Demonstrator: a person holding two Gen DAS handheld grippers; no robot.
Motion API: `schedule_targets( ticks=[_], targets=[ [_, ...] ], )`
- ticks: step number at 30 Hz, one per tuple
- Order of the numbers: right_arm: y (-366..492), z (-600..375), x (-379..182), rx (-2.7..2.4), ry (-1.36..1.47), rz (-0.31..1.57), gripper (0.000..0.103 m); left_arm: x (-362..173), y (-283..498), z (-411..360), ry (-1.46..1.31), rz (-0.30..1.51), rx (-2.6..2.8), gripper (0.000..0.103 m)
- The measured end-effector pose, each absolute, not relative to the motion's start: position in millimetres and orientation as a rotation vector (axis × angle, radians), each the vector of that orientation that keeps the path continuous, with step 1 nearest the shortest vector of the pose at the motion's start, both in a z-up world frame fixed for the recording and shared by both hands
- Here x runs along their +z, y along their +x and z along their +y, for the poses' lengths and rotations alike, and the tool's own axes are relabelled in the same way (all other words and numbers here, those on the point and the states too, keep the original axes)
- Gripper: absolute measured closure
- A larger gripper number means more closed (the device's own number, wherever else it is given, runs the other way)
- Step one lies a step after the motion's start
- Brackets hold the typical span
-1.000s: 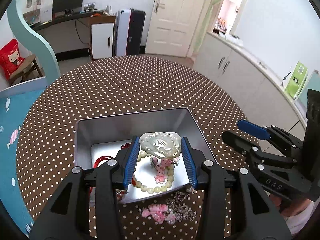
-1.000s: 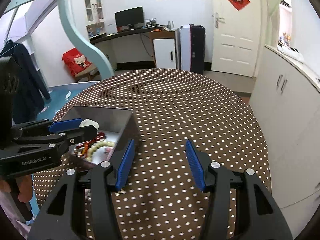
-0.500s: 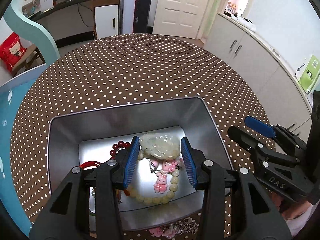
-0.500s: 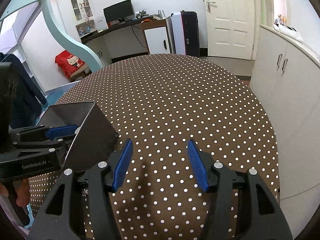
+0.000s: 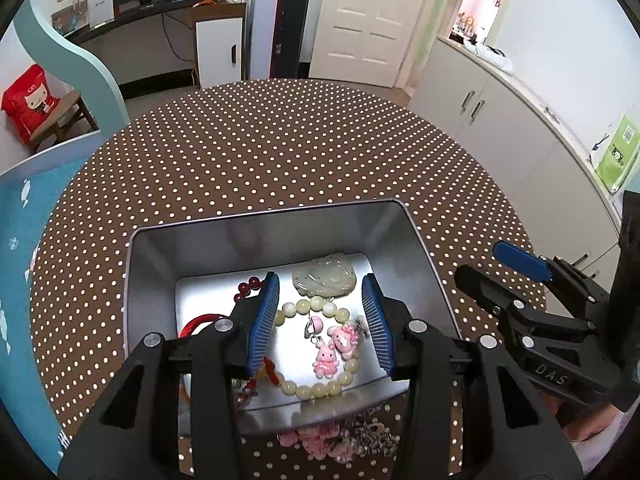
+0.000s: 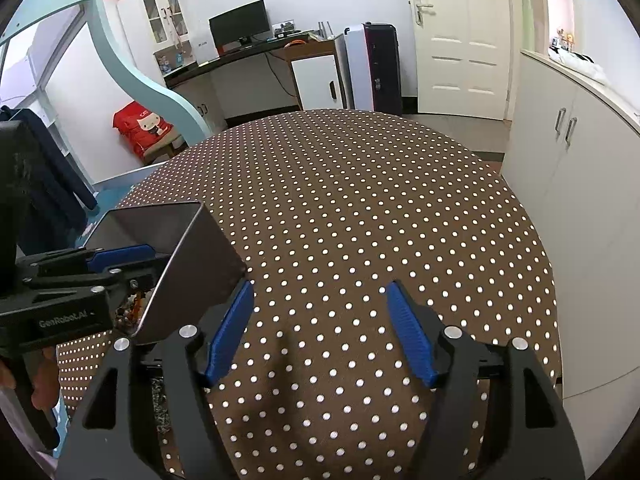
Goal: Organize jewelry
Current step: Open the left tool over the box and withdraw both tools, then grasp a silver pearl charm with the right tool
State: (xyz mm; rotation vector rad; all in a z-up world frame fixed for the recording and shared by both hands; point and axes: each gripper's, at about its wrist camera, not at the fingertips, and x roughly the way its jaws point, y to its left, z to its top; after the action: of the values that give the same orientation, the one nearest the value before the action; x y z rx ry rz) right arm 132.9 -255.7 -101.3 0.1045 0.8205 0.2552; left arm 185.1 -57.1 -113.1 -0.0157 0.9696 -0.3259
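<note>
- Two pairs of tongs over dotted desk (image 5: 280, 152): left tongs (image 5: 320, 320) spread, empty, above metal tin (image 5: 256, 240).
- Jade pendant (image 5: 325, 278) lay released on tin floor, touching bead bracelet (image 5: 316, 390).
- Right tongs (image 6: 320, 336) spread, empty, beside tin.

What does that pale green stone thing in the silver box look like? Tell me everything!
The jade pendant is pale, milky green and looks like carved stone, rounded and cloud-shaped with raised patterns on top. It lies flat on the floor of the metal tin, toward the back wall. Its front edge meets the cream bead bracelet. The left gripper hangs open just in front of it, fingers apart and not touching it.
</note>
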Motion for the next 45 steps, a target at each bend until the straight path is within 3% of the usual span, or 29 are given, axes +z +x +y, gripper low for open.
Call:
schedule_targets(
  ticks=[7, 10, 13, 18, 26, 31, 33, 34, 38, 45],
  targets=[
    [110, -249, -90, 0.248, 0.076, 0.788, 0.029, -90, 156, -42, -0.02, 0.883, -0.347, 0.049],
    [98, -245, -87, 0.246, 0.067, 0.778, 0.021, -79, 137, -35, -0.001, 0.831, -0.361, 0.036],
    [89, -240, -88, 0.226, 0.054, 0.784, 0.009, -71, 117, -24, 0.019, 0.785, -0.363, 0.031],
    [73, -226, -99, 0.228, 0.018, 0.784, 0.009, -69, 97, -2, -0.013, 0.765, -0.344, 0.022],
    [67, -207, -112, 0.256, 0.008, 0.742, 0.009, -89, 73, 30, -0.04, 0.818, -0.277, 0.019],
    [72, -194, -123, 0.324, 0.007, 0.787, 0.022, -105, 65, 40, -0.07, 0.859, -0.26, 0.018],
    [75, -189, -127, 0.343, 0.001, 0.812, 0.037, -111, 64, 40, -0.068, 0.874, -0.26, 0.019],
    [75, -186, -127, 0.348, -0.005, 0.817, 0.04, -113, 64, 38, -0.06, 0.879, -0.26, 0.019],
    [77, -178, -126, 0.327, -0.059, 0.828, 0.044, -125, 66, 29, -0.059, 0.906, -0.292, 0.019],
    [78, -162, -131, 0.323, -0.137, 0.851, 0.062, -142, 65, 13, -0.054, 0.956, -0.37, 0.019]
  ],
)
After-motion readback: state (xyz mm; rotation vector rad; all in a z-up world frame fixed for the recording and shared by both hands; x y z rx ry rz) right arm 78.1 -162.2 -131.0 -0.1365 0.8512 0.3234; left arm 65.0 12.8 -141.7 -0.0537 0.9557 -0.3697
